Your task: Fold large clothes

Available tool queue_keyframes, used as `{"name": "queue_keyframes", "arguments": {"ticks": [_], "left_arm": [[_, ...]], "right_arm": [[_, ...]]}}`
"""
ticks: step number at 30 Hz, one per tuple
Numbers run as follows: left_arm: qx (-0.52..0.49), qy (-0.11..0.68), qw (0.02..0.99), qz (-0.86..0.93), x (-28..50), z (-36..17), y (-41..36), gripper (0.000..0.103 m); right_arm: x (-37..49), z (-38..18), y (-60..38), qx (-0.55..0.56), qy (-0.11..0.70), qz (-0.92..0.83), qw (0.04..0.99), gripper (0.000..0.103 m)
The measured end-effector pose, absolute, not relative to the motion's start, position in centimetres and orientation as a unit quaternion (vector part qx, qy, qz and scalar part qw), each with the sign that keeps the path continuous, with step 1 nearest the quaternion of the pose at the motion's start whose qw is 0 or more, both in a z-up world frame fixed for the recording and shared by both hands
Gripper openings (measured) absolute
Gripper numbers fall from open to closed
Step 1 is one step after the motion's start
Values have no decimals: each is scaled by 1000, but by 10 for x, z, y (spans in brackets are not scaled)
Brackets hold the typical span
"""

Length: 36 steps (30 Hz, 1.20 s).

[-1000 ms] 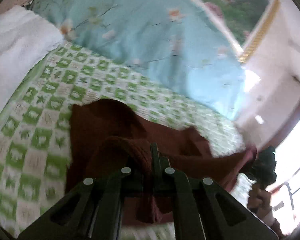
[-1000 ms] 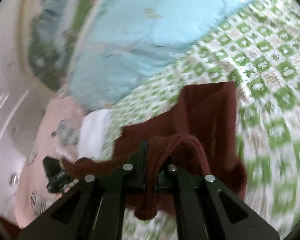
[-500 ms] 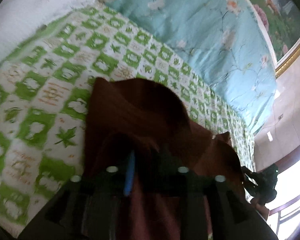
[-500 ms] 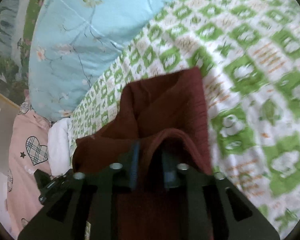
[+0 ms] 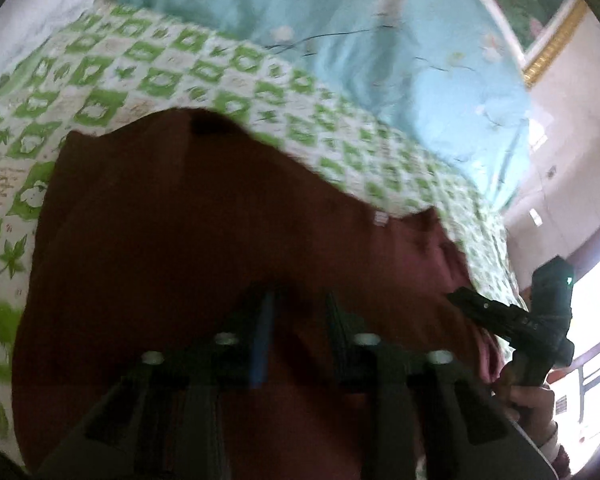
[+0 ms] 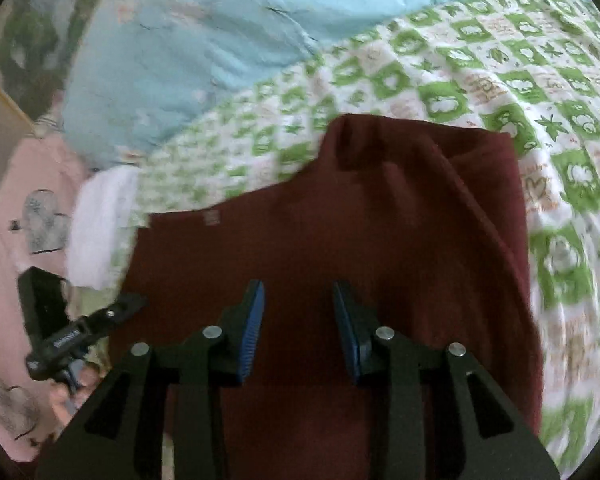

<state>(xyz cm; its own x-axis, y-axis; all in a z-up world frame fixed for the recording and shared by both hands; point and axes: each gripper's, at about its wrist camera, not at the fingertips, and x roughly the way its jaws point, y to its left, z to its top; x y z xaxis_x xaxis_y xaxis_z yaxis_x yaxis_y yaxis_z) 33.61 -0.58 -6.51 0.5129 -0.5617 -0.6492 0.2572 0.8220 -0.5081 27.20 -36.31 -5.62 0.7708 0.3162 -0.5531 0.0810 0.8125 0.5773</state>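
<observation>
Green-and-white checked bedspread (image 5: 160, 64) fills the left wrist view, with one blue floral quilt (image 5: 380, 60) behind. One dark red garment (image 5: 180, 220) lies spread on it under the left gripper (image 5: 296, 320), whose blurred jaws stand apart. From the right wrist, the right gripper (image 6: 298, 296) hangs over the same garment, its jaws just opened and gripping nothing, with one white towel (image 6: 100, 220) at left.
</observation>
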Motion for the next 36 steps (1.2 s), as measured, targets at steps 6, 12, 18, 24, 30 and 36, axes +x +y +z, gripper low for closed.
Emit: {"name": "queue_keyframes", "arguments": {"ticks": [6,12,18,24,30,36], "left_arm": [[-195,418,861,-212,357,-72,32,1],[-239,403,867,-169,329,-63,73,14],[-267,383,866,-178,265,-50,87,42],[-288,388,856,-183,210,-54,81,65],[-326,414,831,-178,180,-78,81,69],[-345,427,818,-173,180,-93,76,69]], "right_arm": [[266,-58,-392,351,299,30,887,35],[222,-46,-387,376,274,24,885,37],[182,-34,-350,356,262,60,895,37],[151,-38,-317,345,268,79,896,37],[138,-48,-300,346,285,90,889,37],[134,-46,-291,344,288,100,888,37]]}}
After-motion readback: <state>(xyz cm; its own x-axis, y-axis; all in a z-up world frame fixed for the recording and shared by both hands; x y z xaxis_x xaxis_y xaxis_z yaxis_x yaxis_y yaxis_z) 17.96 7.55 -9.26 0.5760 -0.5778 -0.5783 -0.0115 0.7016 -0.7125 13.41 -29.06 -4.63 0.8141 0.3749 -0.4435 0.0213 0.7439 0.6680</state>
